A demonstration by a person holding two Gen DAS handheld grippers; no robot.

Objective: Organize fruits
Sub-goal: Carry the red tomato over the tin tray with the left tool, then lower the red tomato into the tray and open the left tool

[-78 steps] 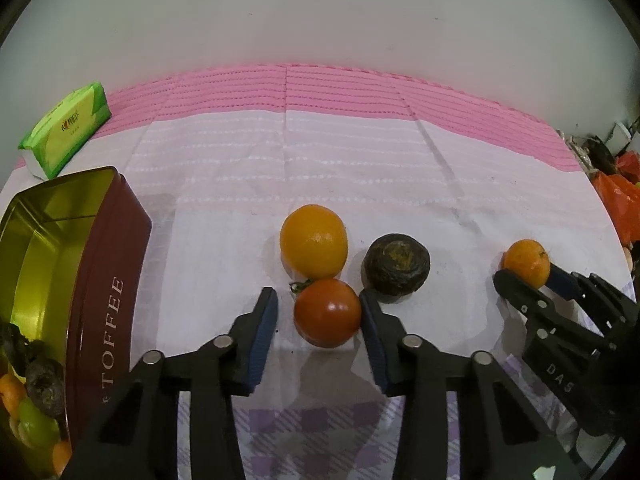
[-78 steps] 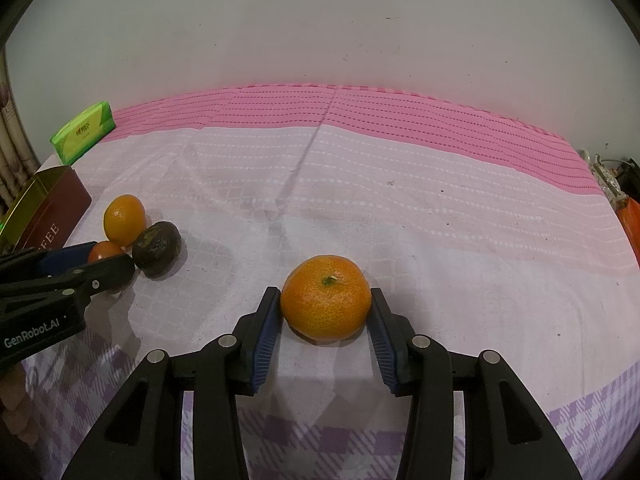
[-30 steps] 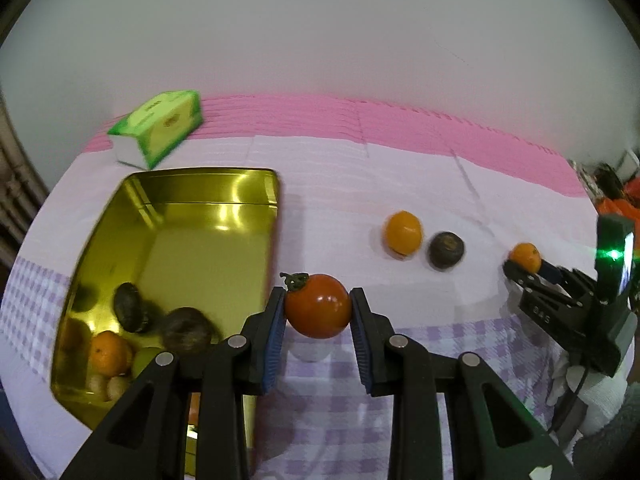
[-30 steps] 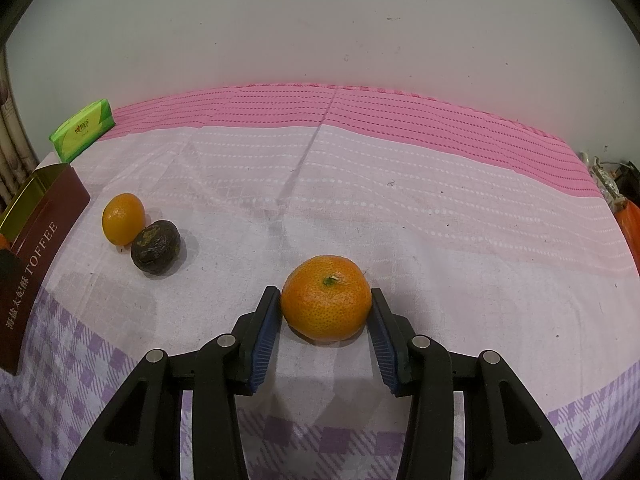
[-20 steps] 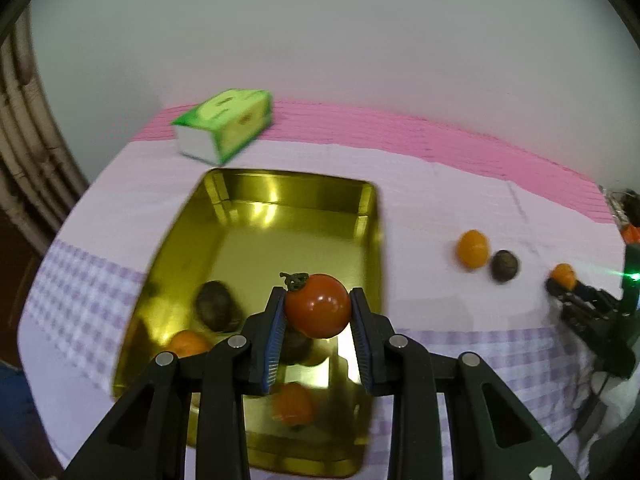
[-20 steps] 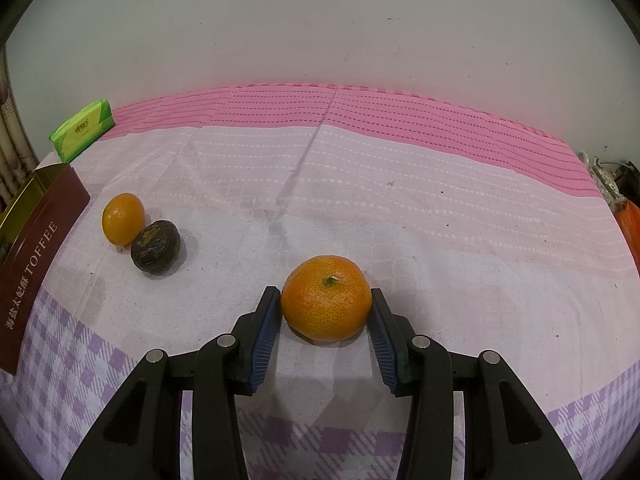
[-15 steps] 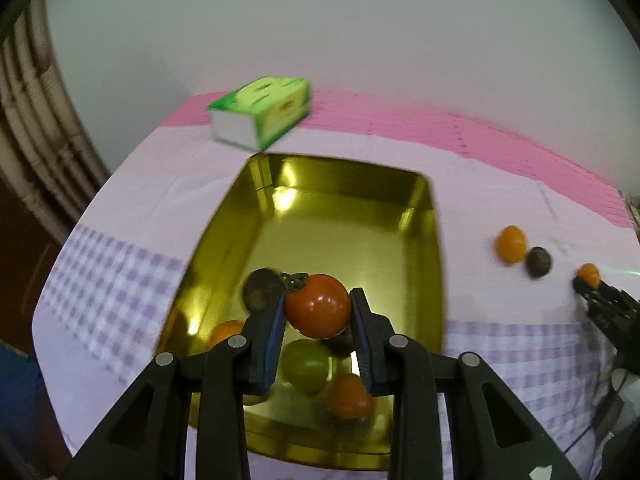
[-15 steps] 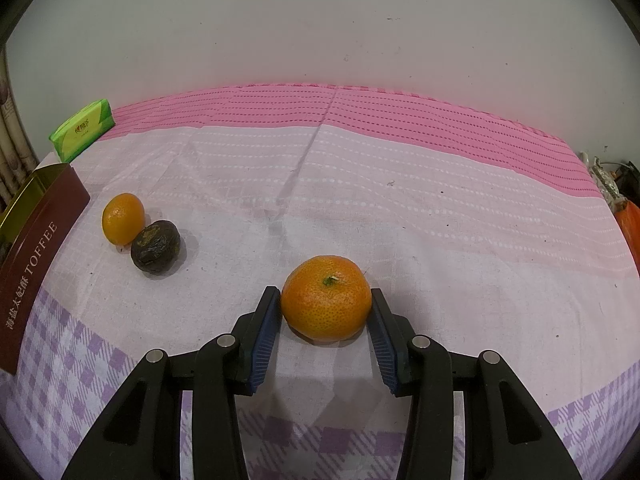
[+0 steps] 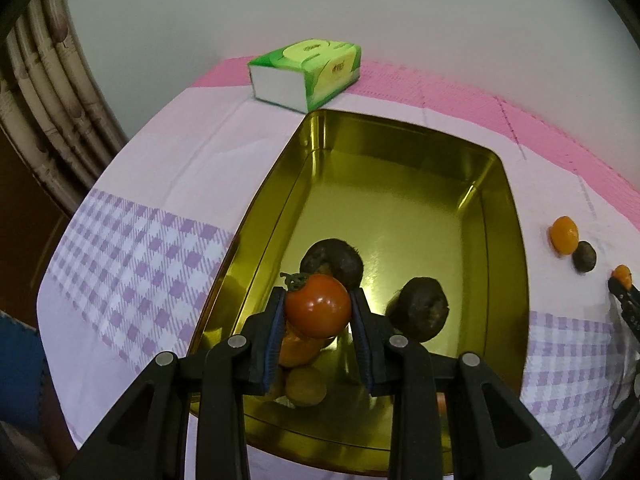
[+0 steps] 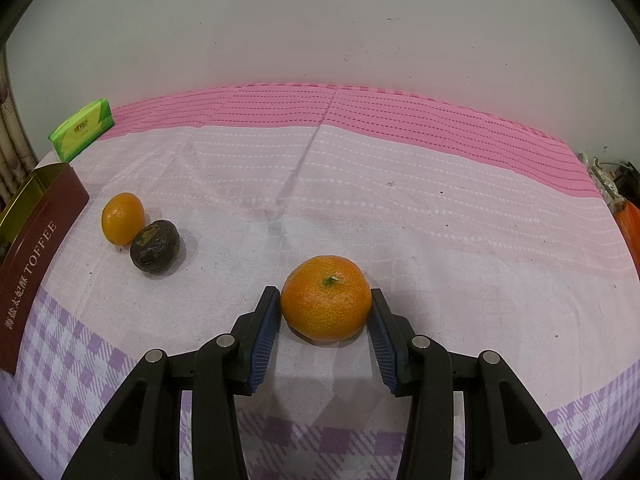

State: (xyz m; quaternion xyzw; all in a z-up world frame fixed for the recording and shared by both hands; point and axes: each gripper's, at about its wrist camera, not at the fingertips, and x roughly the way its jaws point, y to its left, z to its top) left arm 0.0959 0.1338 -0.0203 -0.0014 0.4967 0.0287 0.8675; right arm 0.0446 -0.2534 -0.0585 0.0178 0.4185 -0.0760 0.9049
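While the left gripper [image 9: 318, 312] holds the red tomato [image 9: 317, 306] firmly between its two blue pads, it now hangs over the near end of the golden tin [image 9: 404, 196], and this is the main change. A second ago the tomato was carried above the checked cloth [image 9: 132, 248], to the right of the tin; now the open tin fills the view below the fingers. Directly under the tomato lie fruits already sorted: an orange one and a paler one below the jaws, a dark fruit [image 9: 332, 262] just behind the tomato, and another dark fruit [image 9: 418, 312] to the right of the gripper. Beyond the far rim of the tin stands the green tissue pack [image 9: 306, 74].

For the task this means, in my judgement, that the transport is nearly finished and only the release into the tin remains. The far half of the tin is bare, so there is place enough.

At the right gripper [image 10: 325, 312] nothing differs from the earlier frames. Its jaws stand narrow around the mandarin [image 10: 326, 298], which rests on the cloth; the pads touch or almost touch its sides, and I cannot tell if they press it. Far to the left of this gripper, a small orange fruit [image 10: 122, 218] and a dark fruit [image 10: 155, 247] wait together on the cloth, near the red side of the tin.
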